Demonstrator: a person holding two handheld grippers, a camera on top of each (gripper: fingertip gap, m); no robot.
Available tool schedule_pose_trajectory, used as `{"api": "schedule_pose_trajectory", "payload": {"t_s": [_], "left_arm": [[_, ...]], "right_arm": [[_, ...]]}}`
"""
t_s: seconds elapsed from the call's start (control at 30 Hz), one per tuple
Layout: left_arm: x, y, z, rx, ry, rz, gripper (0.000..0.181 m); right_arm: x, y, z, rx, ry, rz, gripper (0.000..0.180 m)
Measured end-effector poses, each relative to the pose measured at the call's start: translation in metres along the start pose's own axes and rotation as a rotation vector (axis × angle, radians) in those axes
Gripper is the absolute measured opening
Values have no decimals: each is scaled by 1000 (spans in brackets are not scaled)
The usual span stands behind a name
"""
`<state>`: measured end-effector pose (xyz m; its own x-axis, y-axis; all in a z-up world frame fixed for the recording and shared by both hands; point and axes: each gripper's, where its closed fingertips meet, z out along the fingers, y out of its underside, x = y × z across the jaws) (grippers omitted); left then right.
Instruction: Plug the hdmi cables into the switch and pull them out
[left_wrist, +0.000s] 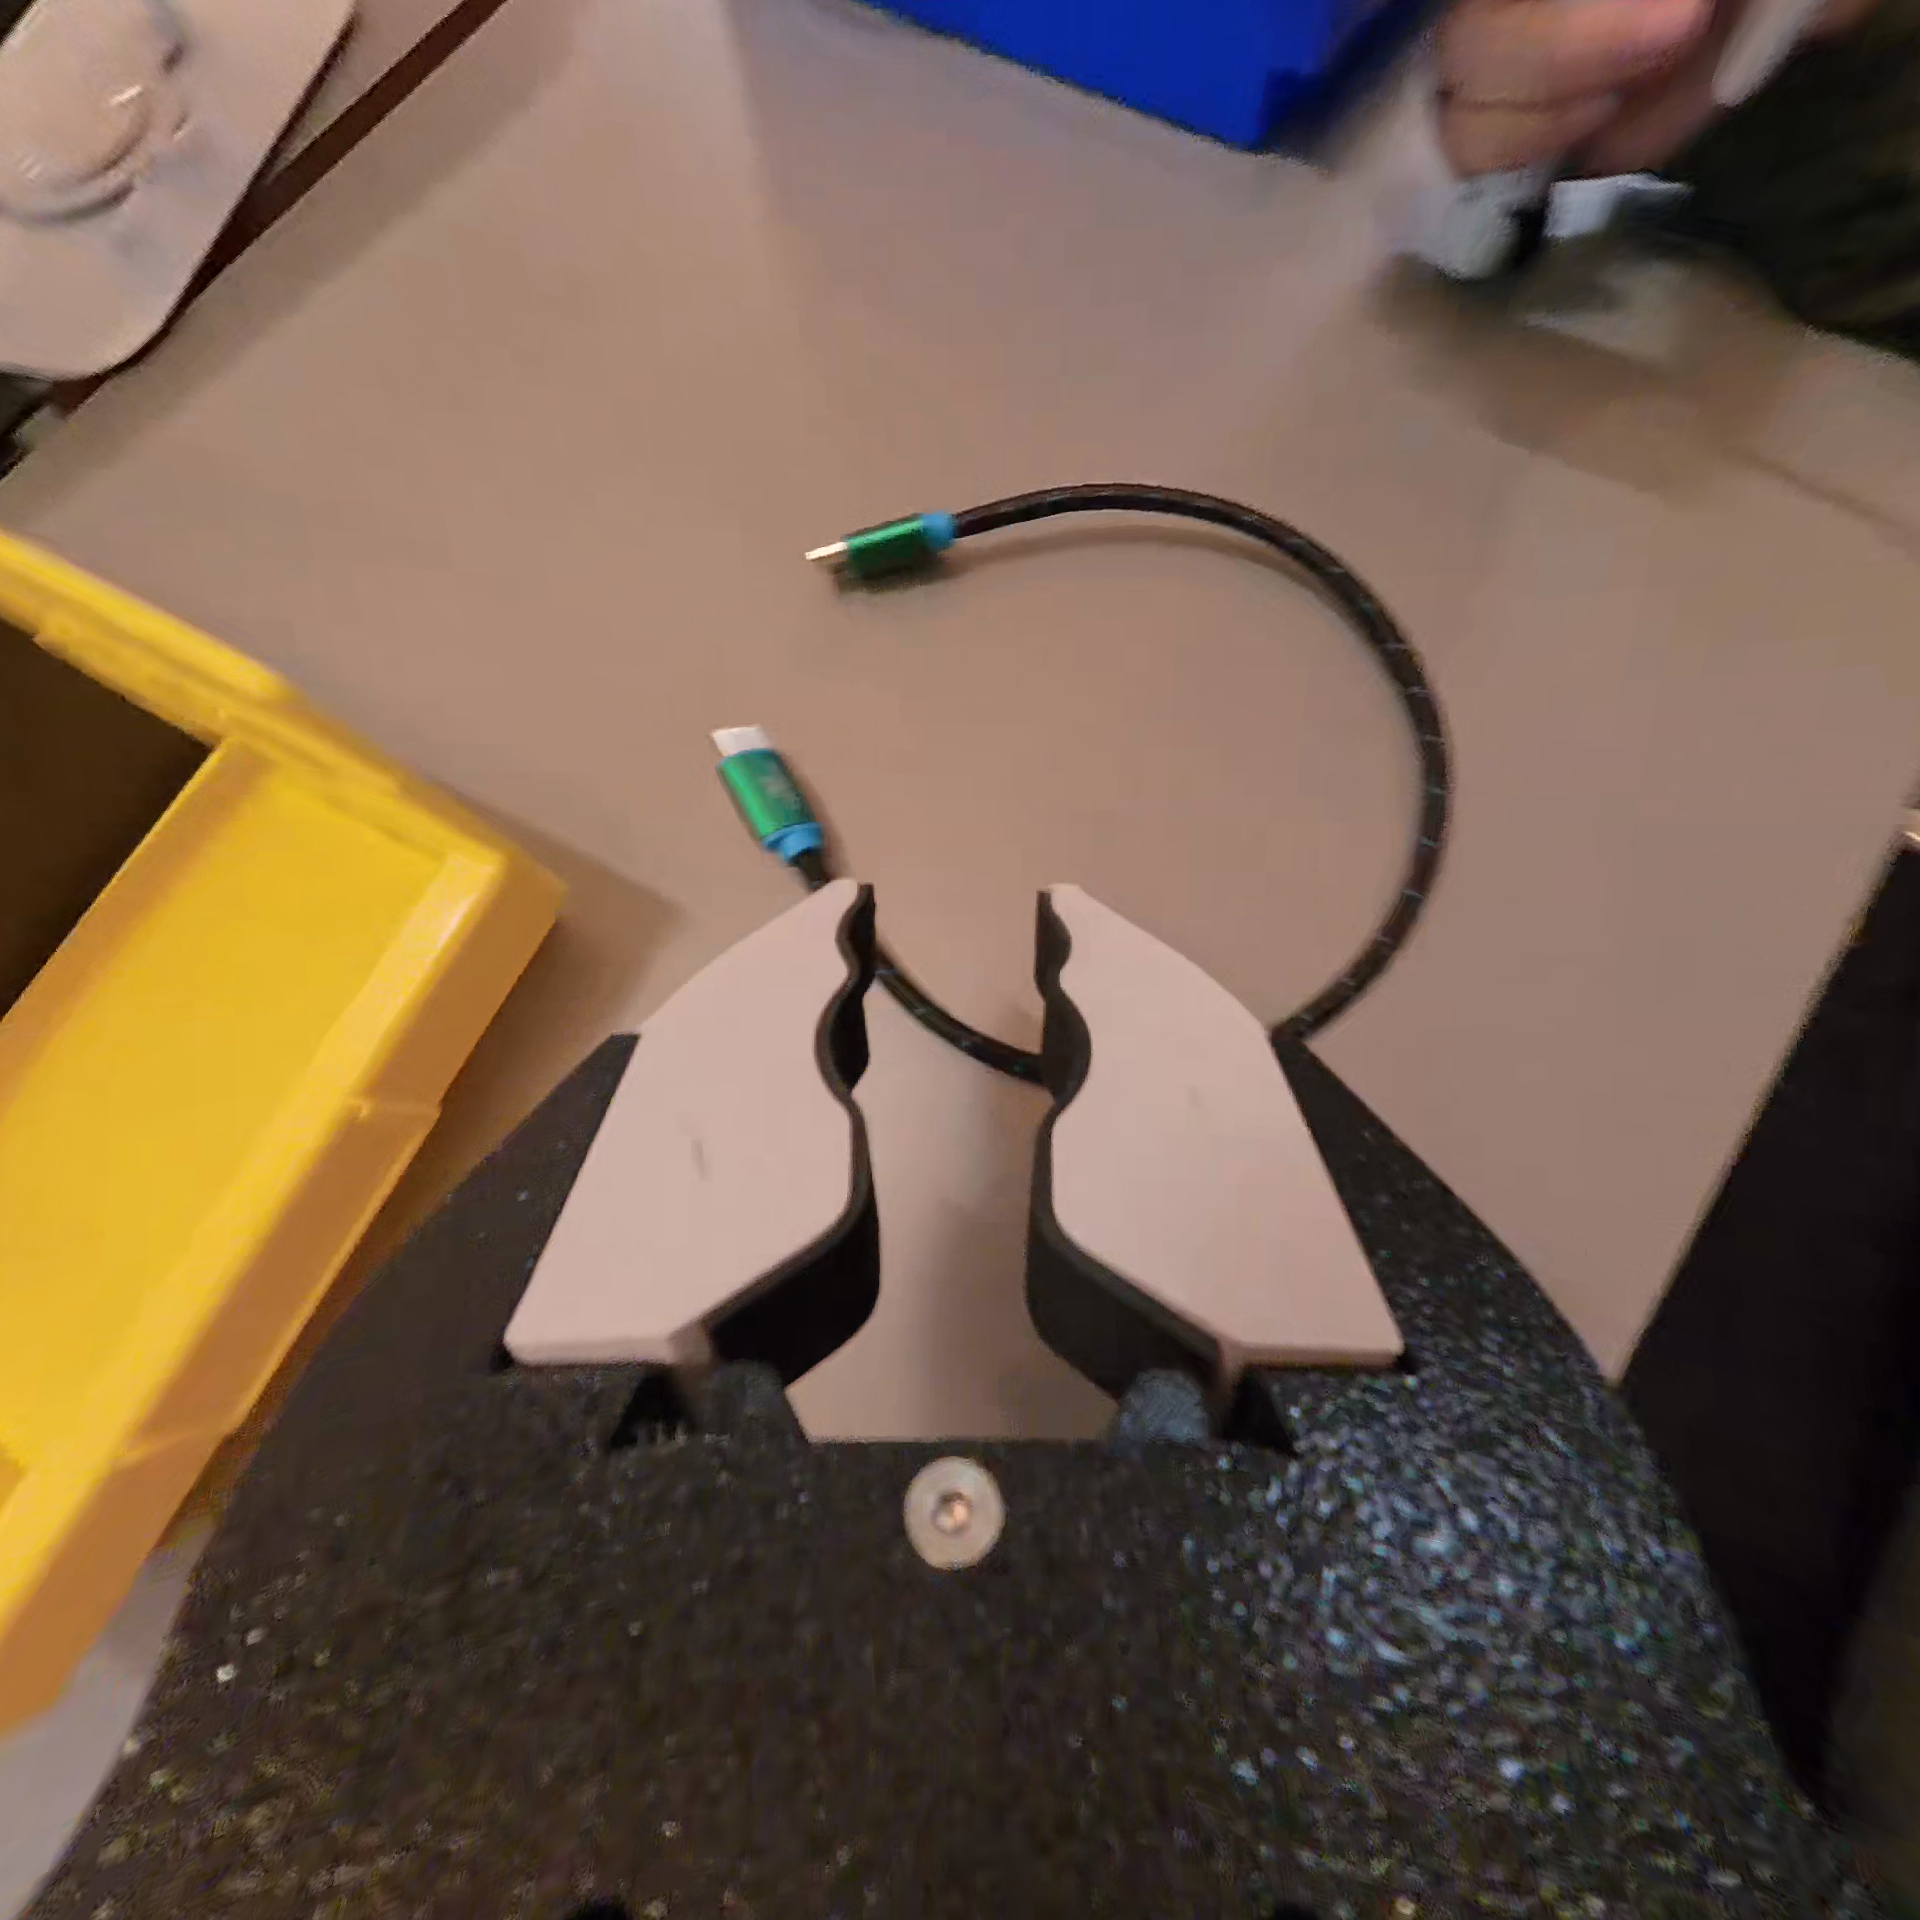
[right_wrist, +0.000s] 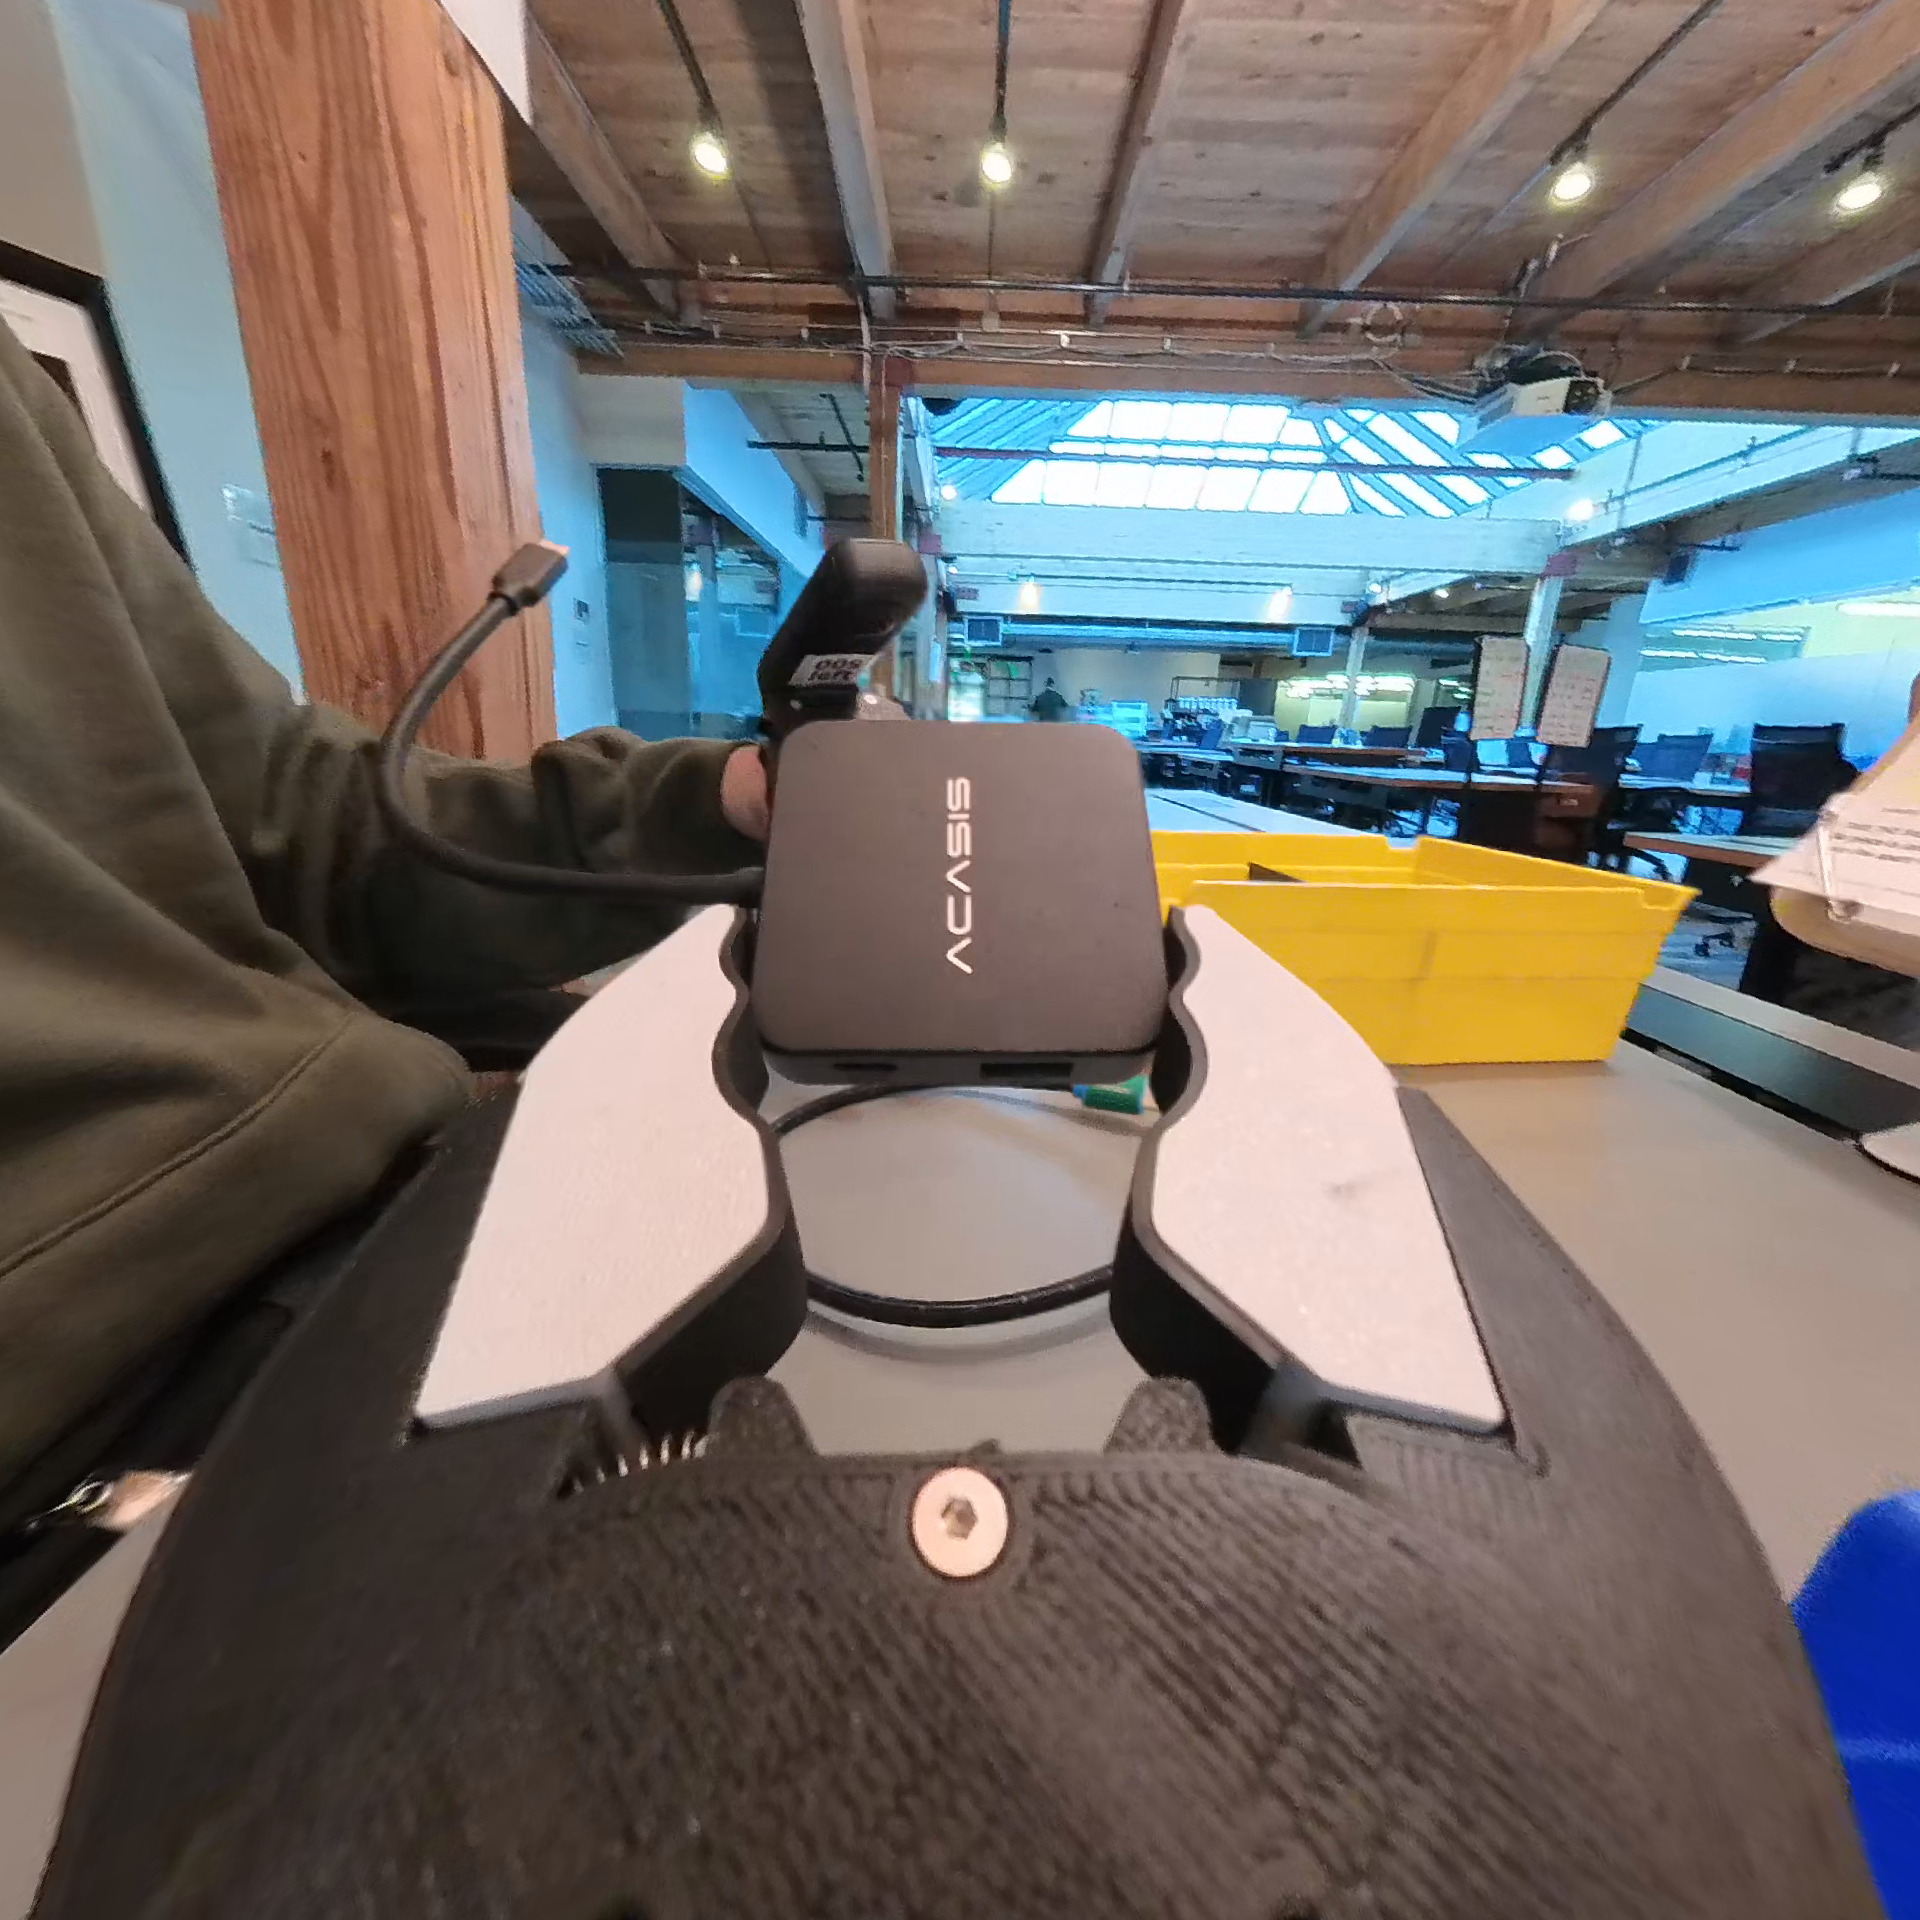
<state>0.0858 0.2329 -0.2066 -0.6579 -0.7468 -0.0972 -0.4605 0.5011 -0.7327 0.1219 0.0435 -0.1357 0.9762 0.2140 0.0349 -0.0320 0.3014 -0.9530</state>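
Observation:
A black braided HDMI cable lies in a loop on the grey table, with a green plug at each end. The near plug lies just ahead of my left gripper, and the far plug lies farther out. The left gripper is open and empty above the cable. My right gripper is shut on the black switch and holds it above the table with its ports facing me. The switch's own short lead curls up to the left. The cable loop lies below.
A yellow bin stands left of the left gripper; it also shows in the right wrist view. A blue bin stands at the table's far side. A person's sleeve fills the left of the right wrist view.

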Motion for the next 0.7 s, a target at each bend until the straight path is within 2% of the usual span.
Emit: {"api": "schedule_pose_trajectory", "payload": {"t_s": [0.03,0.1,0.17,0.43,0.53,0.7], "left_arm": [[-10,5,3,-37,-50,-39,28],[-27,19,10,-131,-113,-138,29],[-31,19,20,-136,-106,-185,30],[-36,20,60,-225,-261,-107,39],[-37,29,63,-286,-375,-31,40],[-42,28,64,-281,-500,-56,36]], "right_arm": [[2,2,1,-14,20,-4,74],[3,7,5,-52,30,-14,74],[2,11,9,-87,32,-27,74],[2,13,10,-98,22,-16,74],[2,11,9,-83,14,-8,74],[1,12,9,-90,1,-3,74]]}}
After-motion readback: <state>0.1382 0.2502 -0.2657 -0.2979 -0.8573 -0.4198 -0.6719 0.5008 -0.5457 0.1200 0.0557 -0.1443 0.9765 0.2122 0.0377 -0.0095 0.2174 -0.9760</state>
